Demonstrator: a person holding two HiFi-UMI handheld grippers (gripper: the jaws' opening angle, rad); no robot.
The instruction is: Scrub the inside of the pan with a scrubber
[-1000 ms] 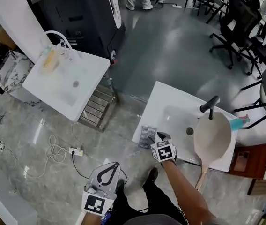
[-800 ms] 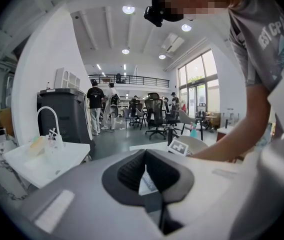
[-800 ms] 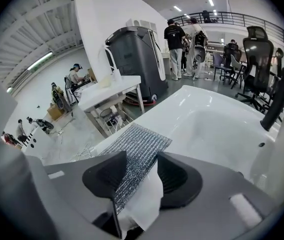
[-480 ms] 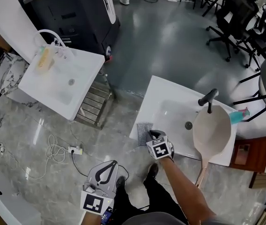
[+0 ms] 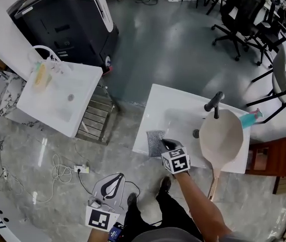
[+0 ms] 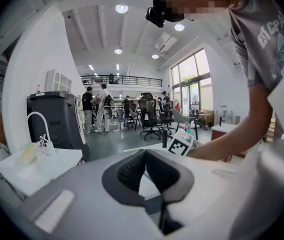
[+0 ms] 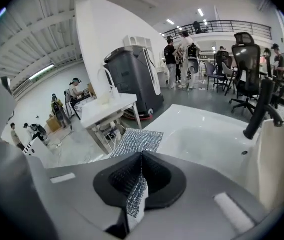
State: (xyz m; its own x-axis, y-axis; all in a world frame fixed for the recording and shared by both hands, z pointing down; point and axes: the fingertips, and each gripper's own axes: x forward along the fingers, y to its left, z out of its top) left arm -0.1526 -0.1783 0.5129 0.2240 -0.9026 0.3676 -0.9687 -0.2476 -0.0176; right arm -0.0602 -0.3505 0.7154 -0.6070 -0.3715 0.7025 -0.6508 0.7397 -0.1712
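The right hand-held gripper (image 5: 165, 143) had just been closing, and its jaws stood together on one edge of the scrubber (image 5: 155, 141). The right gripper view showed a strip of the grey mesh pinched between the pads. The rest of the cloth spread out ahead over the front left corner of the sink (image 5: 181, 102). The coming move turned on where the pan (image 5: 221, 137) lay from that grip. In the head view the pan was off to the right of the gripper, at the far end of the basin under the faucet (image 5: 214, 104), well apart from the scrubber. Its pale inside faced up toward the camera. Its long axis ran roughly front to back, with the bowl toward the faucet and the handle (image 5: 213, 186) reaching over the sink's near edge toward the person. The scrubber would therefore probably need to be lifted off the rim and carried sideways over the basin, then set down into the bowl. The left hand-held gripper (image 5: 117, 178) hung low at the person's left, over the floor and clear of the sink, with its jaws together on nothing. That made the right hand much the nearer to the pan, though the handle's end looked open for the left to steady.
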